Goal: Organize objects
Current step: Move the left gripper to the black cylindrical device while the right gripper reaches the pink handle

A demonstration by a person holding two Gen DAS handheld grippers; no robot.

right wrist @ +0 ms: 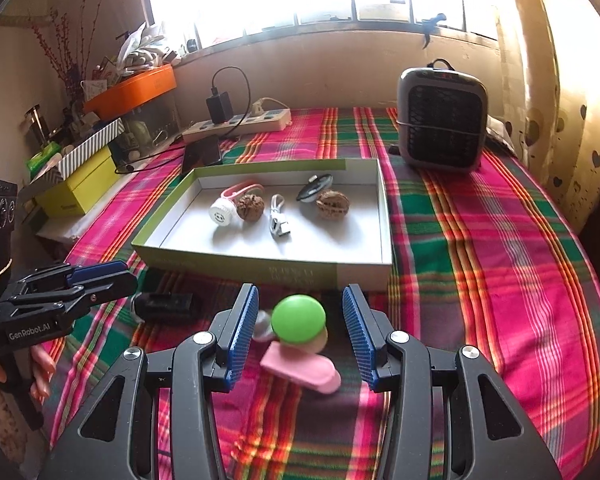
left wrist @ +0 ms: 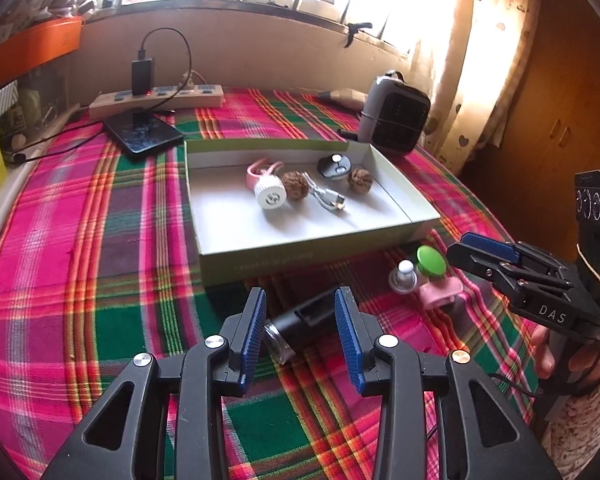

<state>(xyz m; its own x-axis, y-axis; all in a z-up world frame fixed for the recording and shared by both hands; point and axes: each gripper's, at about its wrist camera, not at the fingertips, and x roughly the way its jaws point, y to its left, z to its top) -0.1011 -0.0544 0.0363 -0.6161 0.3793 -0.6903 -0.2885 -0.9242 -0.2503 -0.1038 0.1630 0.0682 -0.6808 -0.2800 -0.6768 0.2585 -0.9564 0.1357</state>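
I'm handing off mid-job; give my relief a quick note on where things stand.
Left tongs: open, straddling the black cylinder lying on the cloth, not gripped.
Right tongs: open around the green-topped pink clip, not gripped.
Done: pink-strap cap, two walnuts, cable and black disc in the box.
Left: cylinder, clip, small white piece beside the box.

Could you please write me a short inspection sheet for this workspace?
Surface: red-green plaid tablecloth.
Job's things: shallow green-sided cardboard box holds two walnuts, white cable, white cap; black cylindrical tube, green-topped pink toy lie outside.
Clutter: grey fan heater, dark phone.
Grippers: left gripper and right gripper both open, straddling items.
Cables: white power strip with black charger.
Surroundings: bright window, curtain.
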